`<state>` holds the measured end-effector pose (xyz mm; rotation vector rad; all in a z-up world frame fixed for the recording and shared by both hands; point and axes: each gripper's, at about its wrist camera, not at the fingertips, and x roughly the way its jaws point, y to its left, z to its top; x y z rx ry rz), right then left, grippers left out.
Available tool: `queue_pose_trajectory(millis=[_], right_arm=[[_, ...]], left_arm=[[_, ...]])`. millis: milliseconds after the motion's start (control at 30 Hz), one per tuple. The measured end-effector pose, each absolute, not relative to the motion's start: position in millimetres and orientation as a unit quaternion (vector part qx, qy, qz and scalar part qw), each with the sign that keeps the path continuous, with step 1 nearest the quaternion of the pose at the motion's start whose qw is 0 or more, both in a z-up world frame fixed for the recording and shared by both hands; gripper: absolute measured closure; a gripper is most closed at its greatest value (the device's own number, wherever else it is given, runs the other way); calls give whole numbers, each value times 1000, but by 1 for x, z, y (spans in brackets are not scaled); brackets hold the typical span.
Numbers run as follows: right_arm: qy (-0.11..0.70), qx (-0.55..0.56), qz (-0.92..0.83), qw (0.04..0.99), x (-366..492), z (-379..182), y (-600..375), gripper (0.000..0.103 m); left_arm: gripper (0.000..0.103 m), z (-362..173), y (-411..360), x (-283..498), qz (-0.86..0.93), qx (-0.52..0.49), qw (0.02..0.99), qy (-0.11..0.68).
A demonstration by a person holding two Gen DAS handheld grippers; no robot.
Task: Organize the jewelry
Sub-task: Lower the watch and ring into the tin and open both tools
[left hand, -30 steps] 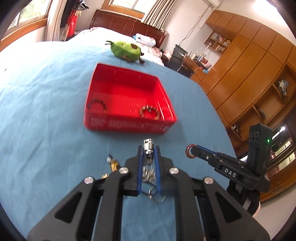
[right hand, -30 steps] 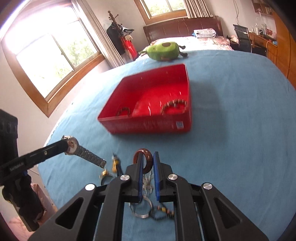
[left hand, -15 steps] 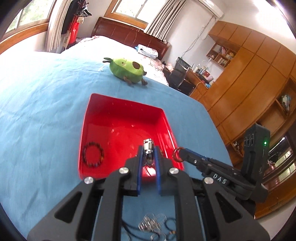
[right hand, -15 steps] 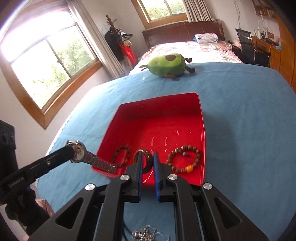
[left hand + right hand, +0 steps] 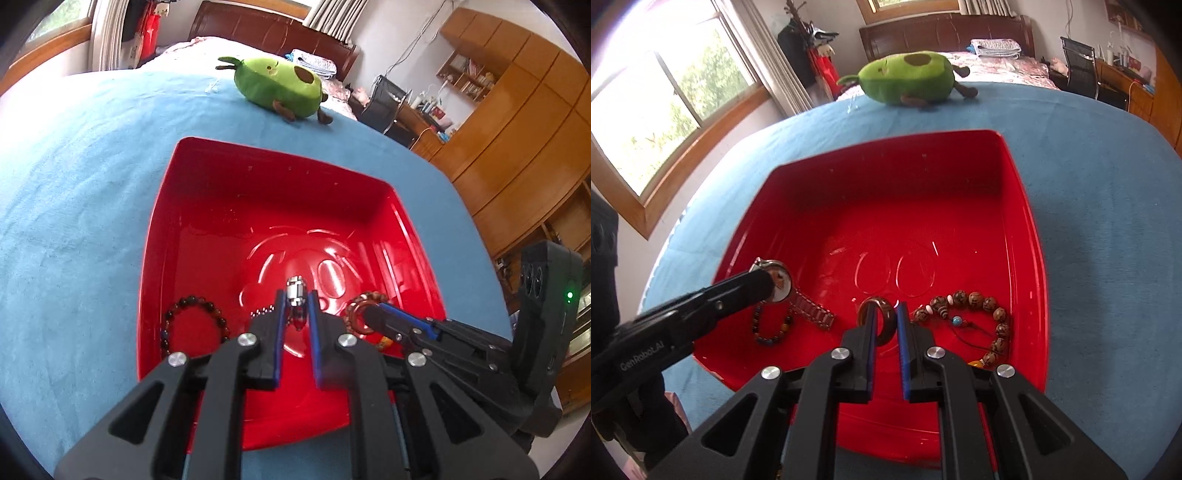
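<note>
A red tray (image 5: 207, 173) (image 5: 1027, 206) lies on the blue cloth. My left gripper (image 5: 295, 301) is shut on a silver wristwatch (image 5: 296, 290) (image 5: 781, 286), held over the tray's near left part; its metal band hangs down. My right gripper (image 5: 884, 314) is shut on a brown ring bangle (image 5: 882, 317) (image 5: 360, 314), held over the tray's near middle. A dark bead bracelet (image 5: 195, 321) (image 5: 772, 328) lies in the tray's near left corner. A brown wooden bead bracelet (image 5: 975, 317) lies in the near right part.
A green avocado plush toy (image 5: 279, 86) (image 5: 908, 79) sits on the cloth beyond the tray. Wooden cabinets (image 5: 524, 122) stand to the right, a window (image 5: 665, 96) to the left, a bed (image 5: 960, 40) behind.
Both grippers have moved forward from the loose jewelry on the cloth to above the tray, carrying the watch and the bangle. The tray now fills both views.
</note>
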<state>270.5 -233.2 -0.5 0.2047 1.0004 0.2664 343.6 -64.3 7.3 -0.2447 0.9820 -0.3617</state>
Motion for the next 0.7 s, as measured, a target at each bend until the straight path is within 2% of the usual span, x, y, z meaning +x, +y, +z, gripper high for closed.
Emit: queue_pose_trajectory(millis=[167,267,333,367,433,467,500,567,600,700], right_arm=[[482,89,126,862,272,-6,-230,92],[482,88,121,863,272,-5,-230,83],[482,91,119,864,272,-5,-232,81],[481,93,119,864,272,-5,-233,81],[480,95,118,864,273,-3,-235,81],[480,96,117,864,272,-2,-236,81],[480,97,116,864,271,-1,-237,81],[477,96,111,866,268,1,-239,81],[477,93,107,867,267,2,-240,81],[473,90,92,872,261,6,-244,74]], left_arm=[[92,7,-65,343,-175,-109,859,469],[91,6,-65,341,-172,-108,858,472],[79,6,-64,342,-173,-115,855,476],[69,6,-66,343,-172,-115,855,475],[60,9,-66,342,-163,-109,862,468],[48,10,-65,341,-165,-110,864,462],[41,13,-65,339,-166,-110,867,457],[41,17,-63,337,-160,-104,872,451],[37,18,-63,336,-159,-103,873,449],[33,22,-61,333,-149,-92,878,445]])
